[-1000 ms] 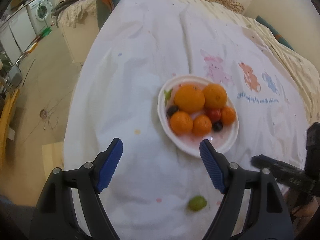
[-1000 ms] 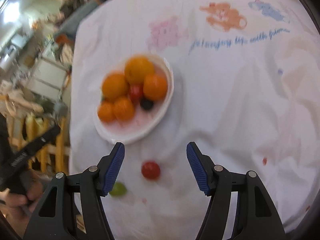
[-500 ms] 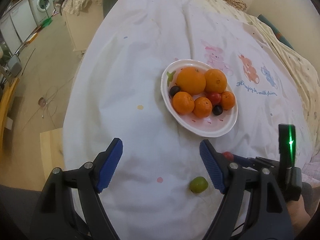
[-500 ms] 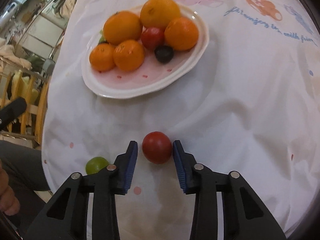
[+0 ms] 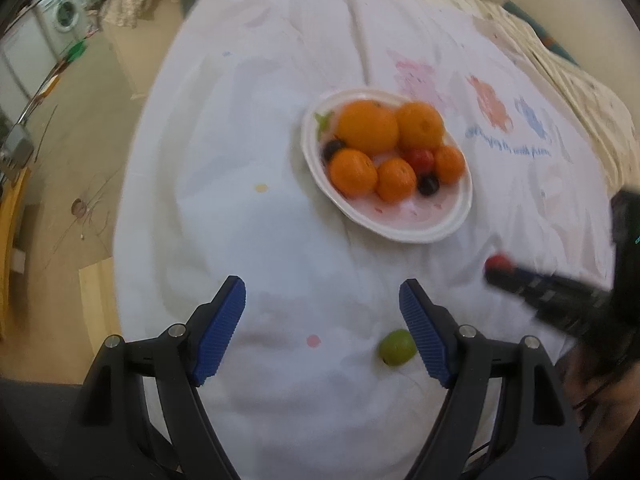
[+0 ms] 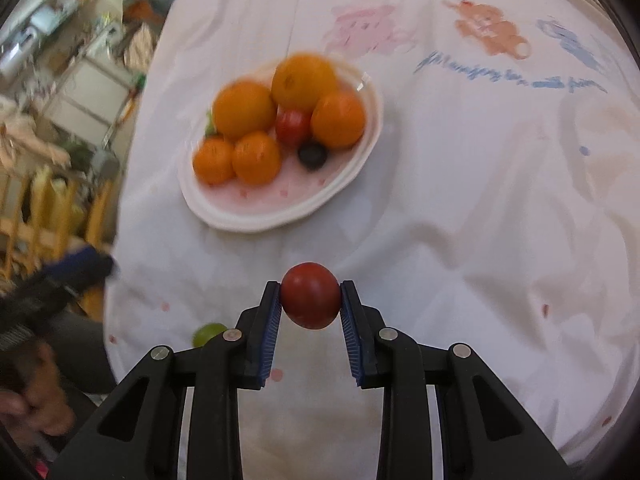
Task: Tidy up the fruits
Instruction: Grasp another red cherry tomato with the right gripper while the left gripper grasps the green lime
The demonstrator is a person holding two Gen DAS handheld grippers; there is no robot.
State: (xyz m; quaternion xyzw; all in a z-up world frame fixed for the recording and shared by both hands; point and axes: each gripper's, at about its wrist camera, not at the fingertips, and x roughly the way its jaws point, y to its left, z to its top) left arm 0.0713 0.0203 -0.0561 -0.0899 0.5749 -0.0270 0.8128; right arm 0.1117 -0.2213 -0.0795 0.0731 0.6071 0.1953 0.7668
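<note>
1. We see a red tomato [image 6: 310, 301] between blue pads [image 6: 269, 332].
2. Our white plate [image 6: 256, 216] holds orange fruit [image 6: 244, 110] — and one dark berry [image 6: 313, 155].
3. A green fruit [image 5: 397, 347] sits on the white cloth [image 5: 280, 240] — pink, orange, blue animals.

Five oranges [image 6: 245, 110] sit on the one white plate [image 6: 256, 216]; two are large, three small. Two red tomatoes show: one on the plate [image 6: 293, 127], one clamped between the right gripper's [image 6: 310, 322] pads. Two dark berries [image 5: 428, 185] lie on the plate; one green fruit [image 5: 397, 347] lies on the cloth [image 5: 240, 160]; two grippers are in view, the left gripper [image 5: 322, 332] gaping.
</note>
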